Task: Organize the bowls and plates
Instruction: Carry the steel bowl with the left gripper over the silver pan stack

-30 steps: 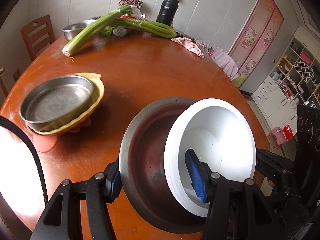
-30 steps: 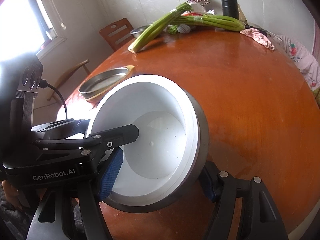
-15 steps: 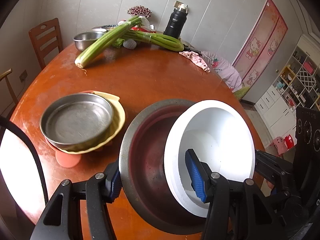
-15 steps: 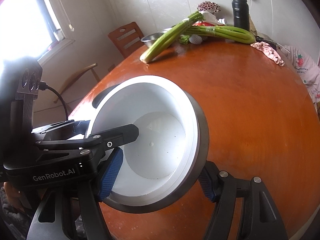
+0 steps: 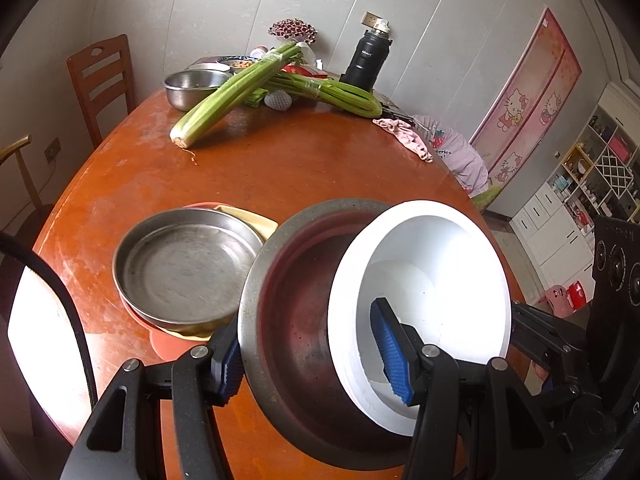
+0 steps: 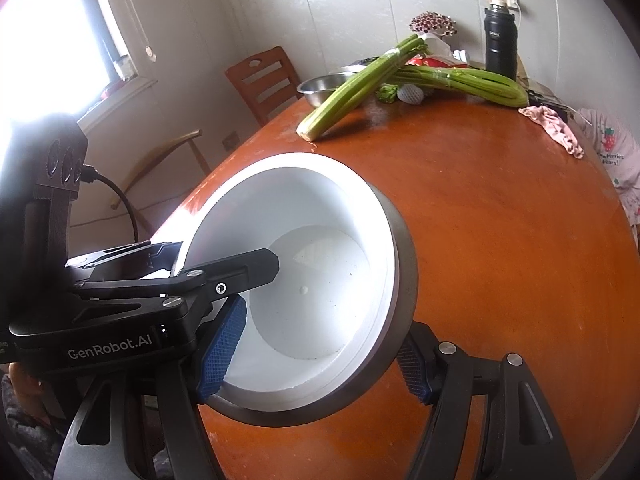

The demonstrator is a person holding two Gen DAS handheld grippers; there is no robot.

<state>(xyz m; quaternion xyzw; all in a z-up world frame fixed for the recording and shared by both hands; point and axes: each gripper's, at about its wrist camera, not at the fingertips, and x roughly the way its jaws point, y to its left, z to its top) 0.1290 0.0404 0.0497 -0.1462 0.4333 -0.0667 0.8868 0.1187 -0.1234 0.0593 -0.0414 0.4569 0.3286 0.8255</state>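
Note:
A white bowl (image 5: 432, 280) sits nested inside a steel bowl (image 5: 296, 320), and both are held tilted above the round wooden table (image 5: 280, 168). My left gripper (image 5: 316, 360) is shut on the nested bowls, one pad outside the steel wall and one inside the white bowl. My right gripper (image 6: 316, 356) grips the same pair from the other side; the white bowl (image 6: 312, 264) and steel rim (image 6: 404, 264) fill that view. To the left on the table, a steel plate (image 5: 184, 268) rests on a yellow dish (image 5: 252, 218) and an orange plate (image 5: 168, 344).
At the table's far side lie celery bunches (image 5: 236, 92), a steel bowl (image 5: 192, 88), a black thermos (image 5: 366, 60), flowers and a pink cloth (image 5: 404, 136). A wooden chair (image 5: 100, 80) stands at the far left. Shelves (image 5: 592, 184) stand on the right.
Both grippers, holding the nested bowls, have shifted towards the plate stack; the stack now appears nearer and more central in the left wrist view. Grips are unchanged.

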